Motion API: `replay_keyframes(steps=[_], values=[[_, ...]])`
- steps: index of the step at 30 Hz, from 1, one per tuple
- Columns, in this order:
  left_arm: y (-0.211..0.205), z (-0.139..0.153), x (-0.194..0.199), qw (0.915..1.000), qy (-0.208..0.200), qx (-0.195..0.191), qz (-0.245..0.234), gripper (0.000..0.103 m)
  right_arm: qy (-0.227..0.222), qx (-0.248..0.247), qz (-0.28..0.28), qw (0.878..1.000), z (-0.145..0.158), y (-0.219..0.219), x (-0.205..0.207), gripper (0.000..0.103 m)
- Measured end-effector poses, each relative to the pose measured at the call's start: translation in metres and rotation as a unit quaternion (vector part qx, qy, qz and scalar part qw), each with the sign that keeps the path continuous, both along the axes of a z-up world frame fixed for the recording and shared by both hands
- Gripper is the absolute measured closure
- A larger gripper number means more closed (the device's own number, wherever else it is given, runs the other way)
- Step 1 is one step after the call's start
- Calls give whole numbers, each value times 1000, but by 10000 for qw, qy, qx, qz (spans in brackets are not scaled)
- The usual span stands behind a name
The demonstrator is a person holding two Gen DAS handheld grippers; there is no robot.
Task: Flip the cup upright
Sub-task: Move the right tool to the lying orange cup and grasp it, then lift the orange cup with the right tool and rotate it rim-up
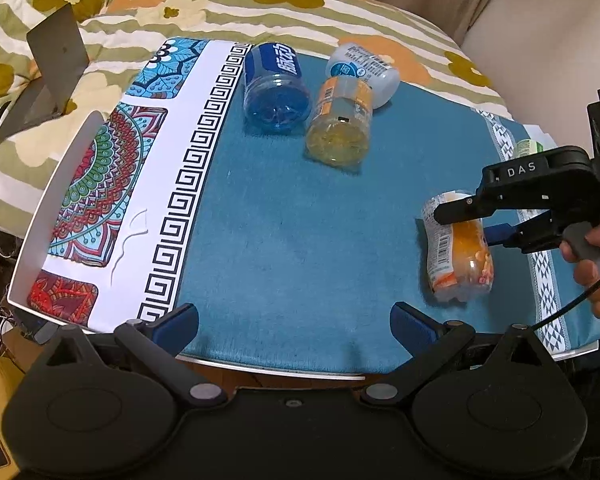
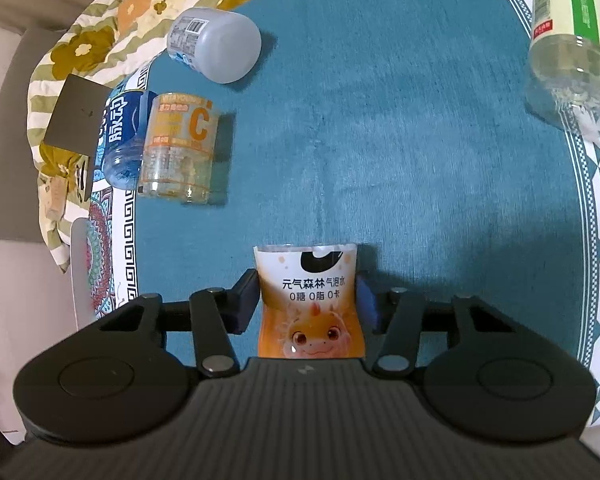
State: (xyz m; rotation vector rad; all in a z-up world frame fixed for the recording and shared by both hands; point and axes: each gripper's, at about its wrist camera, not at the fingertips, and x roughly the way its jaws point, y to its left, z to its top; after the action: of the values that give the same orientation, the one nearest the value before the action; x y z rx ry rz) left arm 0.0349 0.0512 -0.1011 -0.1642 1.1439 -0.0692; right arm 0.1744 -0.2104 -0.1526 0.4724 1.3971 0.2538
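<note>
I have the right gripper set around the orange cup, which lies on its side on the teal mat, toward the mat's right border as the left wrist camera sees it. The blue pads sit against both flanks of the cup at its narrowed waist, so I judge it pinched, though lightly — the wall is thin plastic and looks easy to crush. To do this step well I would keep the squeeze just firm enough, lift the cup clear of the cloth before turning my wrist, and rotate until the cut rim faces up, then set the base flat before letting go. The left gripper hangs at the near edge of the mat with its fingers spread wide and nothing between them.

What I cannot make out: the cup's base is hidden under the gripper body in the right wrist view, and from the left the upper finger covers part of its side. The green-labelled cup is cut off at the frame edge. The blue cup is partly hidden behind the yellow cup.
</note>
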Motion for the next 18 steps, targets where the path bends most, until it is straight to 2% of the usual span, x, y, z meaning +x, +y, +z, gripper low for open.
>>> replay_keyframes(steps=[5,8,10,13,15,18], values=[[2,6,-1,10000,-33,-28,4,0,-308,82,-147,9994,15,-1,-10,38],[6,9,-2,9999,-107,-41,23,0,-1057,45,-423,9935,37,0,-30,38],[10,8,-2,9998,-127,-106,53,0,-1872,-257,-620,9800,50,9,-48,37],[16,2,-1,9998,-78,-150,47,0,-3040,-740,-1089,9435,48,27,-74,36],[18,-2,1,9999,-40,-100,-23,0,-3504,-935,-1323,9225,37,40,-83,36],[21,-9,2,9999,-4,9,-143,0,-3786,-1262,-1512,9044,21,55,-80,36]])
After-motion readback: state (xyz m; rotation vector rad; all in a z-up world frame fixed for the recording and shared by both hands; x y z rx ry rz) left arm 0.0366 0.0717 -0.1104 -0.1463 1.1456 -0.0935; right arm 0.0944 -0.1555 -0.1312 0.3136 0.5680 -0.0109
